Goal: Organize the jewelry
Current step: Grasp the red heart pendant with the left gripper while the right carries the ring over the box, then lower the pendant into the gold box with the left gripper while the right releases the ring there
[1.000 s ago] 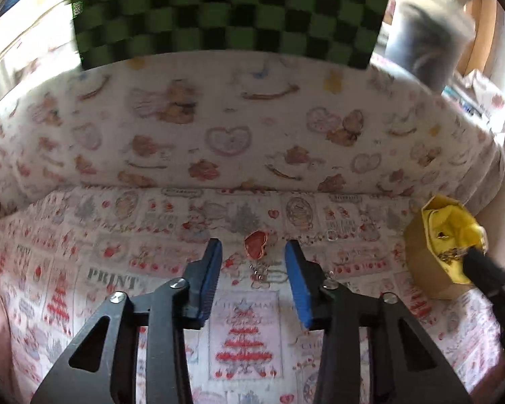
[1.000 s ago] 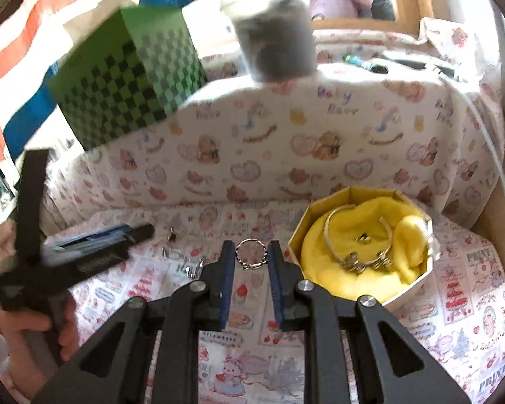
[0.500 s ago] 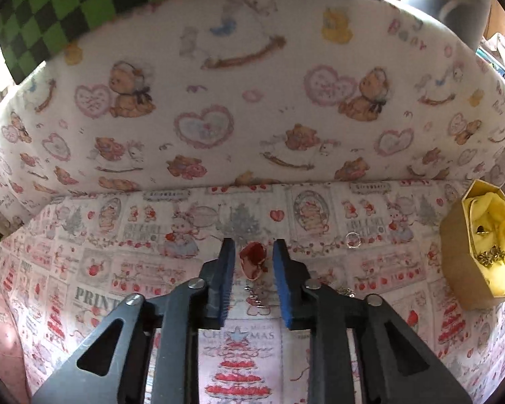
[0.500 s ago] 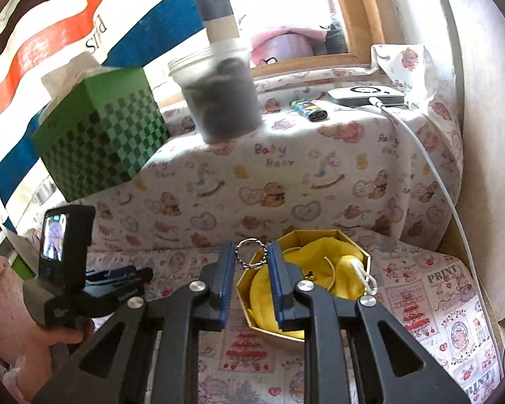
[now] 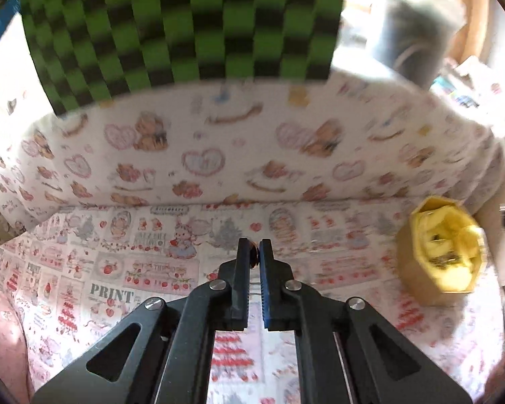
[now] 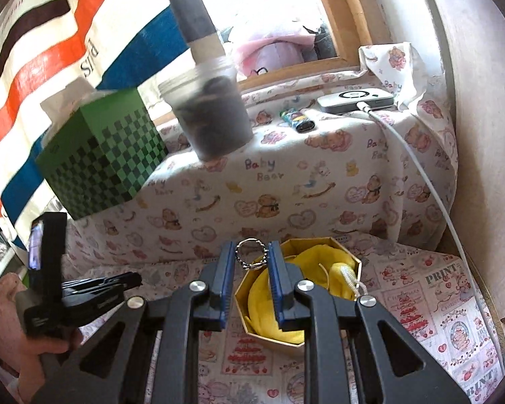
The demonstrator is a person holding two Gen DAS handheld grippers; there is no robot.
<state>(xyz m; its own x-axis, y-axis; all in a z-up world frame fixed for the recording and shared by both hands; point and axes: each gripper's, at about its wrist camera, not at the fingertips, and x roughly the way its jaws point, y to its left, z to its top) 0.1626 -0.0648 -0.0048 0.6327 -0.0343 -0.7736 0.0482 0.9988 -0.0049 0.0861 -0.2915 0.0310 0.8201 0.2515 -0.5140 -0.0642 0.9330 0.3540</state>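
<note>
Jewelry was in both grippers at this moment, so the step in hand looked like carrying pieces to the yellow-lined box. On the left, the left gripper had its jaws almost together on a small reddish piece, barely visible between the tips and too hidden to name; it hung above the printed cloth, with the box far off to its right. Further right, the right gripper was clamped on a beaded ring, held above the near left rim of the box, whose yellow lining lay just beyond the fingertips. The next move probably called for bringing the ring over the lining and letting the jaws part, then swinging the left piece rightward to the same box.
</note>
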